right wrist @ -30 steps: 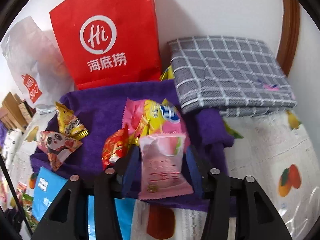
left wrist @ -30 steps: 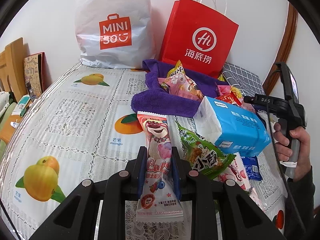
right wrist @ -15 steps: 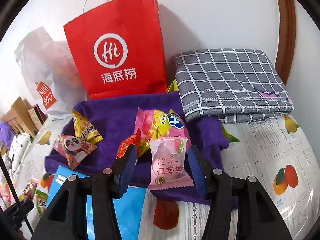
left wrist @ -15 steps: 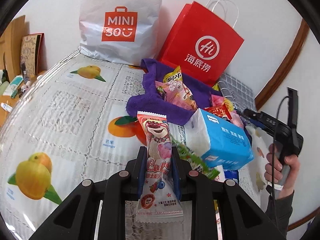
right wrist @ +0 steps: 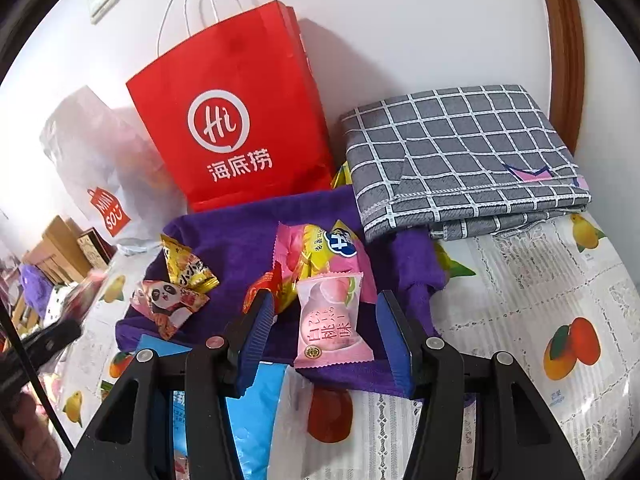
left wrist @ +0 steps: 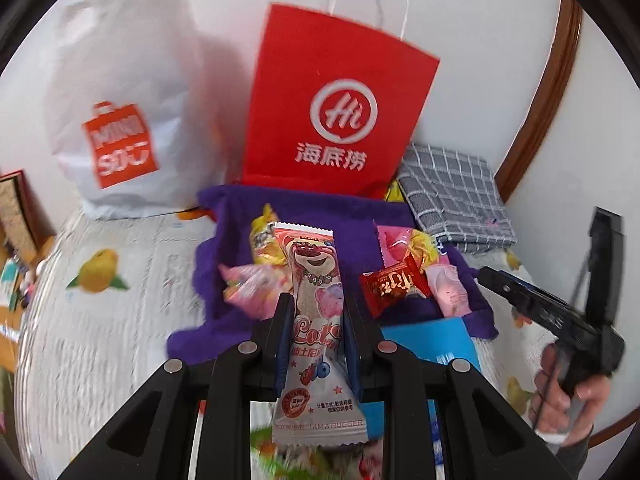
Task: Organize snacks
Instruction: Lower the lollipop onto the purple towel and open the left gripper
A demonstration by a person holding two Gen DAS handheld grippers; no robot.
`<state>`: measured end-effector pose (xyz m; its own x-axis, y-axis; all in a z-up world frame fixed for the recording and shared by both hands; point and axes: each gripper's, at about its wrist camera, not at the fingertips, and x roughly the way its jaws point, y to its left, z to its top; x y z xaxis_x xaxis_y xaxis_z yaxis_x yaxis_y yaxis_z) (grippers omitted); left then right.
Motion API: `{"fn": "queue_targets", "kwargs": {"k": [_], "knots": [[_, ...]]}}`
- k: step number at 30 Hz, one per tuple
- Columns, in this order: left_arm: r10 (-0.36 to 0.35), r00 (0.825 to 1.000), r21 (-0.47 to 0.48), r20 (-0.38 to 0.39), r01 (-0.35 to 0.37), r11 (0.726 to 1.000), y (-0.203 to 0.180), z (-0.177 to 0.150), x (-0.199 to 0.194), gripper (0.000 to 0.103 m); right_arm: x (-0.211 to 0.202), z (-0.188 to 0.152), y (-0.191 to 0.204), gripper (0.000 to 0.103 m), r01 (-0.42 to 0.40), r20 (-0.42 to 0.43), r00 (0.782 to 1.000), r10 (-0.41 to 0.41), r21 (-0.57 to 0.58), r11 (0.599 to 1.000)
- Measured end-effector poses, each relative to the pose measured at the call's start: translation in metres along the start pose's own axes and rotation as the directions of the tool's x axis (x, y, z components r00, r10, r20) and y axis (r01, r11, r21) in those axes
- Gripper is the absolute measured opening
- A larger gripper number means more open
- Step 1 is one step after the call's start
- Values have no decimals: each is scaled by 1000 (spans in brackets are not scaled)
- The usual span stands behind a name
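The left hand-held gripper (left wrist: 314, 320) is clamped on a long bear-print snack packet (left wrist: 316, 312), held upright between its jaws. A second ago this packet hung over the bare patterned tabletop (left wrist: 100, 320), short of the snack pile; now it hangs above the near edge of the purple towel (left wrist: 320, 208), with the red paper bag (left wrist: 336, 100) straight ahead. The view is blurred at the edges, which suits a quick swing towards the towel.

The right hand-held gripper (right wrist: 326, 320) stands with its jaws apart, touching nothing. The pink peach sweet (right wrist: 332, 320) that it pinched a second ago now lies free on the towel's front edge, between the open jaws, just beside a red-and-yellow heap of wrappers (right wrist: 312, 256).

So one snack has been delivered to the towel, and the bear packet looks set to follow. A blue tissue pack (right wrist: 256, 400) still lies off the towel, on the tabletop.
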<state>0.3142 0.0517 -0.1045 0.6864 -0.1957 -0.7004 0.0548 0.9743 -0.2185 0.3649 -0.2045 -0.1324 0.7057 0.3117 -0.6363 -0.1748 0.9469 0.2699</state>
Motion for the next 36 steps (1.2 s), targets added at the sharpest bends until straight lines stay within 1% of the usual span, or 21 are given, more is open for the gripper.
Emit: {"fn": "queue_targets", "kwargs": {"k": [4, 7, 10, 14, 18, 20, 23, 24, 25, 27, 29, 31, 32, 34, 36], "knots": [[4, 999, 26, -37, -3, 1000, -13, 16, 30, 22, 3, 0, -2, 53, -12, -21, 1000, 12, 16, 1000], [18, 997, 42, -70, -15, 999, -21, 23, 54, 22, 0, -1, 3, 53, -19, -17, 1000, 19, 1, 1000], [49, 993, 24, -108, -47, 999, -19, 30, 76, 22, -5, -1, 9, 53, -19, -1, 1000, 19, -24, 1000], [45, 989, -19, -143, -48, 999, -12, 35, 95, 23, -9, 0, 11, 53, -37, 8, 999, 37, -25, 999], [66, 982, -25, -176, -71, 997, -10, 35, 110, 25, -11, 0, 11, 53, -41, 11, 999, 42, -22, 999], [72, 982, -26, -175, -77, 997, -9, 34, 115, 25, -11, 0, 11, 53, -43, 8, 999, 44, -20, 999], [71, 983, -34, -167, -78, 996, -6, 36, 115, 26, -10, 0, 11, 53, -40, 4, 999, 40, -19, 999], [68, 983, -41, -169, -76, 996, -5, 37, 114, 28, -9, 0, 11, 53, -39, 3, 999, 39, -20, 999], [67, 983, -45, -170, -75, 996, -4, 37, 113, 32, -9, -1, 11, 53, -37, 2, 999, 37, -21, 999], [81, 983, -38, -166, -89, 995, -4, 38, 108, 35, -8, -1, 11, 53, -34, 1, 999, 34, -22, 999], [119, 983, -13, -139, -122, 992, -6, 38, 97, 35, -6, -1, 11, 53, -31, -2, 1000, 31, -24, 999], [128, 987, 1, -94, -128, 992, -6, 37, 80, 43, -5, -2, 11, 53, -28, -6, 1000, 28, -26, 999], [126, 989, 5, -81, -126, 992, -4, 36, 74, 45, -4, -2, 11, 53, -26, -8, 1000, 26, -26, 999], [134, 989, 11, -54, -134, 991, -1, 32, 58, 46, -2, -3, 11, 53, -22, -9, 1000, 22, -29, 999], [140, 989, 16, -45, -139, 990, 2, 27, 46, 46, -1, -4, 13, 53, -19, -6, 1000, 19, -36, 999]]}}
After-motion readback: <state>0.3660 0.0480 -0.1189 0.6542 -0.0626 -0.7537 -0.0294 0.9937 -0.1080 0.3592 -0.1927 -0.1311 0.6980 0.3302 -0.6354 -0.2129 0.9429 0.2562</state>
